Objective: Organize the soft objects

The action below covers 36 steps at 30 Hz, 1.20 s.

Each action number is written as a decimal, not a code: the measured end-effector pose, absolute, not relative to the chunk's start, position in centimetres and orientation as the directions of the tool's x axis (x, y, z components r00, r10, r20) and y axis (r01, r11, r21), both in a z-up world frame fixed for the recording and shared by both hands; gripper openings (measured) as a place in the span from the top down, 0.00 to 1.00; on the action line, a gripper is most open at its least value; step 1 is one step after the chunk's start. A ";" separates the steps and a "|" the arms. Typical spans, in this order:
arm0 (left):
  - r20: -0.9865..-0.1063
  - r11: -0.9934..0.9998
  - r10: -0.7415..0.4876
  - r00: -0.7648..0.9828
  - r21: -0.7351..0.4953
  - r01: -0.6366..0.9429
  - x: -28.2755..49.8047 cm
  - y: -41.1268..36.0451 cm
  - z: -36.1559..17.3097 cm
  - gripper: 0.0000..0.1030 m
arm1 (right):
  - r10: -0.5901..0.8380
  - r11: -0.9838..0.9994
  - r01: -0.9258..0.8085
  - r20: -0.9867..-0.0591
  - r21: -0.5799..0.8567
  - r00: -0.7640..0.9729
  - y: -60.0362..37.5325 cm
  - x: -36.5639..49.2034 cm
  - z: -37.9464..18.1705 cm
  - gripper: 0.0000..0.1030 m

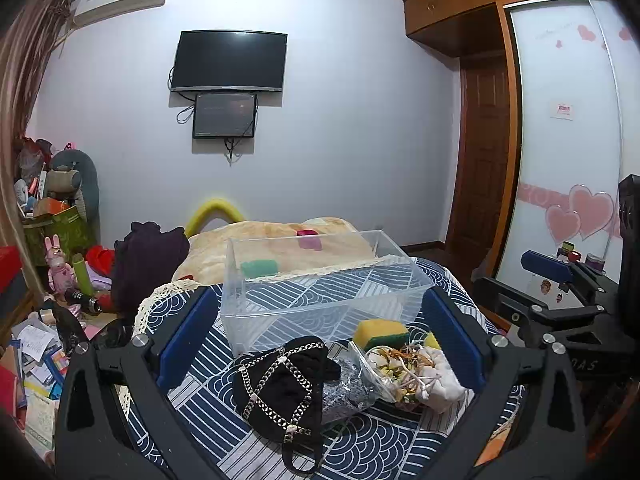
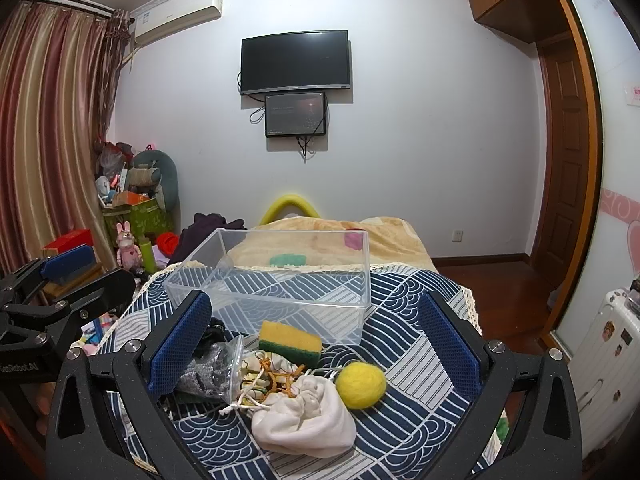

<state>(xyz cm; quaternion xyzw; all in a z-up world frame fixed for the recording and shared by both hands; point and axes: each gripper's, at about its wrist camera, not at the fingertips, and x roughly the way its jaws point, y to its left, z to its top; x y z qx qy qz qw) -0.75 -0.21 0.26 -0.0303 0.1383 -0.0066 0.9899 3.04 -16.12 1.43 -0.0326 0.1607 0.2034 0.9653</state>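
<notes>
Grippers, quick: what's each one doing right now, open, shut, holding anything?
Left gripper: open, holding nothing, above the black chain bag.
Right gripper: open, holding nothing, above the white drawstring pouch.

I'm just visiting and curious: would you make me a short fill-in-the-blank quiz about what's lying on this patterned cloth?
1. The clear plastic bin has ____ inside it so far.
2. The sponge is yellow on top and ____ underneath.
3. The felt ball beside the white drawstring pouch is ____ in colour.
4. The black bag is crossed by silver ____.

Missing words: nothing; green; yellow; chains
</notes>
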 end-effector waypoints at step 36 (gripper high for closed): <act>-0.562 0.970 -0.135 0.816 -0.244 -0.008 7.2 4.5 -9.1 0.35 | 0.320 0.933 -0.352 -0.598 0.067 0.734 -18.5 9.1 -5.6 0.44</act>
